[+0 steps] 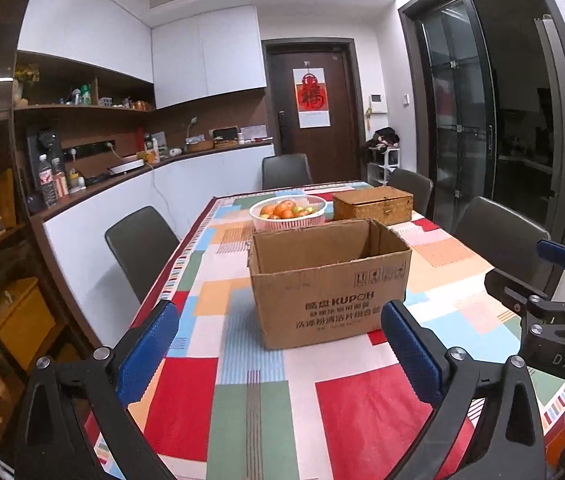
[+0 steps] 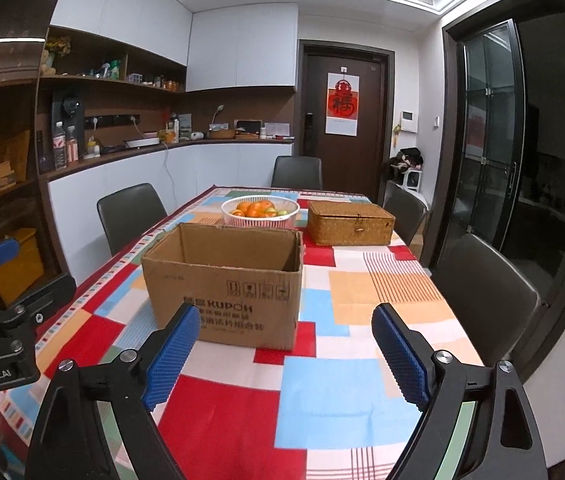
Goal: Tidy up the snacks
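An open brown cardboard box (image 1: 330, 280) (image 2: 226, 280) stands in the middle of the table with the colourful checked cloth (image 1: 242, 384) (image 2: 342, 392); what lies inside it is hidden. My left gripper (image 1: 282, 320) hovers over the near part of the table, open, with nothing between its blue pads, short of the box. My right gripper (image 2: 282, 320) is open too and holds nothing, a little before the box's front. Each gripper shows at the edge of the other's view. No loose snack packets show on the cloth.
Behind the box sit a white basket of oranges and green fruit (image 1: 288, 212) (image 2: 260, 210) and a closed woven wicker box (image 1: 372, 202) (image 2: 350, 222). Dark chairs (image 1: 138, 244) (image 2: 482, 292) ring the table. A counter with bottles runs along the left wall.
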A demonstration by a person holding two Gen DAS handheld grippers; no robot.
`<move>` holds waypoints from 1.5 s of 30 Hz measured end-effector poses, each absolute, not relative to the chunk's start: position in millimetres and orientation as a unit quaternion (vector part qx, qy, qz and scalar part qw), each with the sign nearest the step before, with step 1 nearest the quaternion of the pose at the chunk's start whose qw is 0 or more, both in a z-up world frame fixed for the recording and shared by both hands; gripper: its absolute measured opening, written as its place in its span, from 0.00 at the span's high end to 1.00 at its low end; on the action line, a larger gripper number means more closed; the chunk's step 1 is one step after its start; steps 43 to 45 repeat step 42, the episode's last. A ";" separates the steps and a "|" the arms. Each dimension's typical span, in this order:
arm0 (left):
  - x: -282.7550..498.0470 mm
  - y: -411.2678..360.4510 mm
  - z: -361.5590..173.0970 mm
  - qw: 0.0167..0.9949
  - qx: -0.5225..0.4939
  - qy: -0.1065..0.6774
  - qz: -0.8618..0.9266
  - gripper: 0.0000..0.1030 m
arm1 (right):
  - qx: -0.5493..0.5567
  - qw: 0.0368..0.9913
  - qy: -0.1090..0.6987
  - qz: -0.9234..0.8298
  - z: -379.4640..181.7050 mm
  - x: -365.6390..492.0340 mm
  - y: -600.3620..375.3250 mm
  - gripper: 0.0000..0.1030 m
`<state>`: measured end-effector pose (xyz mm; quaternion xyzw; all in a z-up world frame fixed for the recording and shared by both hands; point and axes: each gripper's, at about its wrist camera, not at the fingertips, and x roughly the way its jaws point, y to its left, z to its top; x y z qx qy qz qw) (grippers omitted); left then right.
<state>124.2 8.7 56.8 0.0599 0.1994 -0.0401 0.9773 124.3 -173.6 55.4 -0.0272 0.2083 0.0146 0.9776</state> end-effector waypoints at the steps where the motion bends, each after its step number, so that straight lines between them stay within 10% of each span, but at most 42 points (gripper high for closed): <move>1: 121.1 8.0 55.5 0.977 0.061 0.200 -0.040 0.00 | -0.027 0.978 0.208 0.015 54.6 121.9 -173.4 0.14; 45: 95.1 9.9 43.2 0.976 0.051 0.206 -0.041 0.00 | -0.025 0.975 0.218 0.023 34.1 94.4 -174.8 0.14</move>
